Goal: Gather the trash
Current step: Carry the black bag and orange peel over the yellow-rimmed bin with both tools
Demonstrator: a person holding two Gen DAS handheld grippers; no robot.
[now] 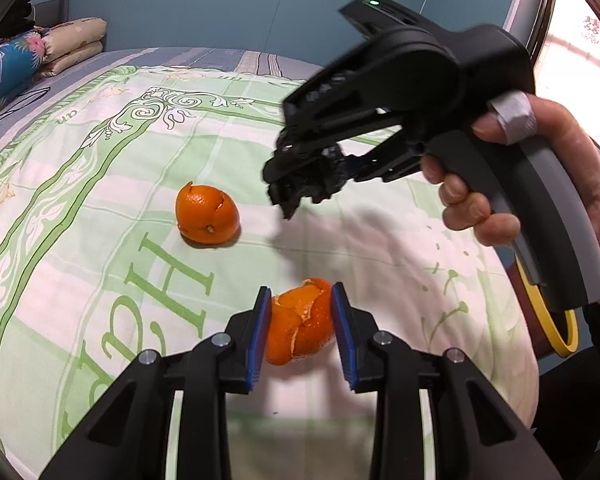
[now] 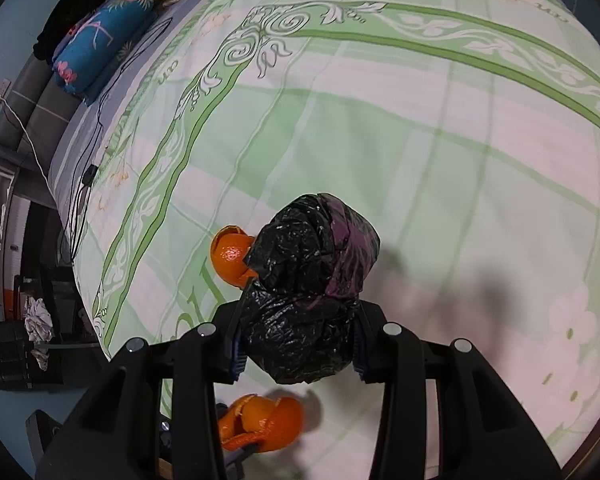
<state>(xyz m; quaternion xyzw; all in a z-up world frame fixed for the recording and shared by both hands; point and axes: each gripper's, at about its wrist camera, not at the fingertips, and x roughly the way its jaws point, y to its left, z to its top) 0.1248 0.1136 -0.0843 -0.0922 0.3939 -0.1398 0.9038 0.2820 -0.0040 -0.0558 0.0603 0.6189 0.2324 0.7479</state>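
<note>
While both claws are in view, the readings are as follows.

Left gripper (image 1: 300, 332): lower centre of the left wrist view; blue pads (image 1: 260, 340) sit on either side of a torn orange peel (image 1: 300, 320), touching or nearly so; a firm clamp cannot be confirmed.
Right gripper (image 2: 298, 336): lower centre of the right wrist view; jaws clamped on a crumpled black plastic bag (image 2: 308, 288).
Right hand (image 1: 540, 184): right of frame, around the grey handle.
Second orange peel (image 1: 207, 214): centre left, lying on the bedspread.
Bedspread (image 1: 100, 200): green and white, printed lettering.
Blue floral pillow (image 2: 96, 44): upper left.
</note>
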